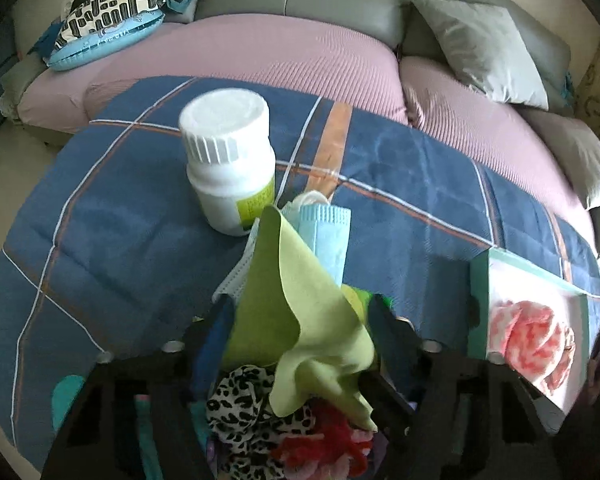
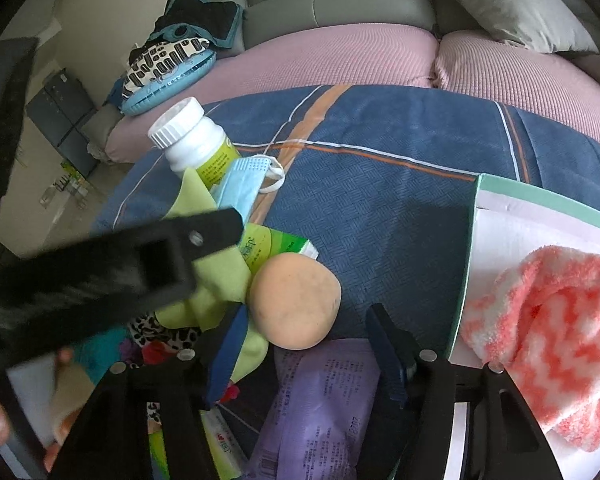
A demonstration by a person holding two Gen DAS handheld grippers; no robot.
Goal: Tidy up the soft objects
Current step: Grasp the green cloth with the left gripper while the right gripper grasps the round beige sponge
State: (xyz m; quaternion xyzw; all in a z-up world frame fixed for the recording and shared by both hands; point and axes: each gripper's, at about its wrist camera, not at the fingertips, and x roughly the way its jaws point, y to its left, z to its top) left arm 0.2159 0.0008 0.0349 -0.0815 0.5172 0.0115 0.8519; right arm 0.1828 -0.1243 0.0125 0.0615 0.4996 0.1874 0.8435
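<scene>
The left gripper (image 1: 300, 316) points steeply down over a heap of soft things on a blue plaid quilt (image 1: 100, 208). A lime-green cloth (image 1: 296, 300) stands up between its jaws, which are partly open; I cannot tell whether the pads press on the cloth. At the gripper's 6 o'clock lie a leopard-print scrunchie (image 1: 236, 396) and a red fluffy piece (image 1: 320, 440). At its 12 o'clock a light-blue face mask (image 1: 330, 236) lies folded, and at 11 o'clock a white pill bottle (image 1: 228, 160) with a ribbed cap stands upright just beside the mask.

In the right wrist view the right gripper (image 2: 304, 344) also tilts down, its jaws partly open with a peach foam ball (image 2: 294, 300) just ahead of the gap and a purple plastic packet (image 2: 324, 400) below it; neither pad clearly touches either. A corner of the green cloth lies against its left finger (image 2: 228, 352). The left gripper's black body crosses this view at 9 o'clock. At 3 o'clock a white box with a mint-green rim (image 2: 466, 280) holds a pink-and-white fuzzy sock (image 2: 552, 328). A green-and-white carton (image 2: 276, 246) lies at 11 o'clock of the ball.

Beyond the quilt, at 12 o'clock, is a sofa with a pink cover (image 2: 340, 60) and a grey cushion (image 1: 480, 48).
</scene>
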